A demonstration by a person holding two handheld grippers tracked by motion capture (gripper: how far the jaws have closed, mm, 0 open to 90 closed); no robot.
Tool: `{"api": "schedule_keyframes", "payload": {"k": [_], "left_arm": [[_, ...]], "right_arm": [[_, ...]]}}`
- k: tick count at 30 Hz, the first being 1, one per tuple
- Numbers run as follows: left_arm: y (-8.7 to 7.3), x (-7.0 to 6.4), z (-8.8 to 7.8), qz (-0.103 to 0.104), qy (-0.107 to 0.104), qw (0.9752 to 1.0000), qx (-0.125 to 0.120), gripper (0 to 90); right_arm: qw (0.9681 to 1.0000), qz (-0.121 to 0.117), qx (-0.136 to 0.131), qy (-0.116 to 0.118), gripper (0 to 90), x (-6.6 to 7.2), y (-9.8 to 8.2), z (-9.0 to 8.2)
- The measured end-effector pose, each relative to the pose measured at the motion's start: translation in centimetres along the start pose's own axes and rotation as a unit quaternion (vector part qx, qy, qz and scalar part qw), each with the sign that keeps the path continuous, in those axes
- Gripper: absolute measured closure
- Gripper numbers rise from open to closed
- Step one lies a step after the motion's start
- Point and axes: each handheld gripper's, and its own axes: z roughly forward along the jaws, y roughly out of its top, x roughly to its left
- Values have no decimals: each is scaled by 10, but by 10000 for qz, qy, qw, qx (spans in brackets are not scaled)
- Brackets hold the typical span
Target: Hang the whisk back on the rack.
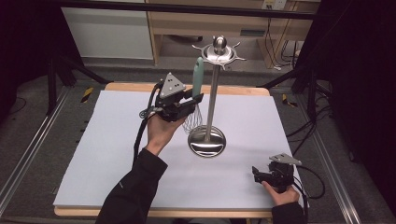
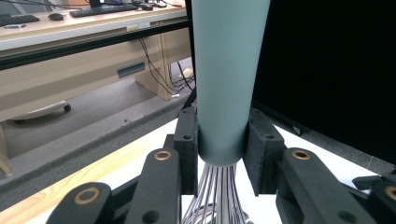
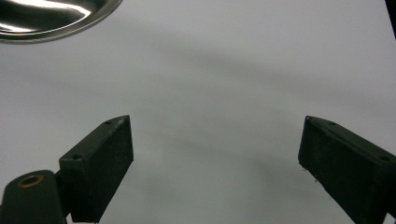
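**Desk:** Whisk first, please. Where do you have it from above?

**Operator:** From the high view I see the whisk (image 1: pixel 196 93) held upright over the white table (image 1: pixel 116 154), its teal handle pointing up and its wire loops hanging down. My left gripper (image 1: pixel 195 99) comes in from the left and pinches the lower end of that handle, just above the wires. The whisk stands just beside the pole of the steel utensil stand (image 1: pixel 211 93), on its left, with the handle top close under the stand's hooked crown. The wires hang near the stand's round base; I cannot tell whether they touch it. My right gripper (image 1: pixel 259 176) rests low at the near right corner of the table, well apart from whisk and stand.

**Desk:** And along the left jaws?

**Operator:** In the left gripper view the teal handle (image 2: pixel 227 79) rises straight up the middle. Both black pads (image 2: pixel 187 149) press against its sides at its widest, lowest part, one on each flank, so the jaws are clamped on the handle. The wires (image 2: pixel 215 196) drop out below, between the jaw arms. A desk (image 2: pixel 70 32) stands behind, across the floor.

**Desk:** Right side?

**Operator:** In the right gripper view the jaws stand spread wide with bare white table between them, pads (image 3: pixel 105 163) holding nothing. The rim of the stand's shiny base (image 3: pixel 56 16) shows at the upper left, well apart from the jaws.
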Motion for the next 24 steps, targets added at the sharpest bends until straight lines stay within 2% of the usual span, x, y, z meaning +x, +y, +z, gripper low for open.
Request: {"api": "schedule_keyframes", "payload": {"k": [12, 19, 24], "left_arm": [[0, 1, 2, -10, -8, 10000, 15, 676], [-4, 2, 0, -36, -9, 9999, 97, 615], [-9, 2, -8, -44, -24, 9999, 150, 530]], "right_arm": [[10000, 9, 3, -2, 105, 0, 0, 0], [10000, 14, 12, -7, 105, 0, 0, 0], [10000, 37, 5, -2, 105, -1, -1, 0]]}}
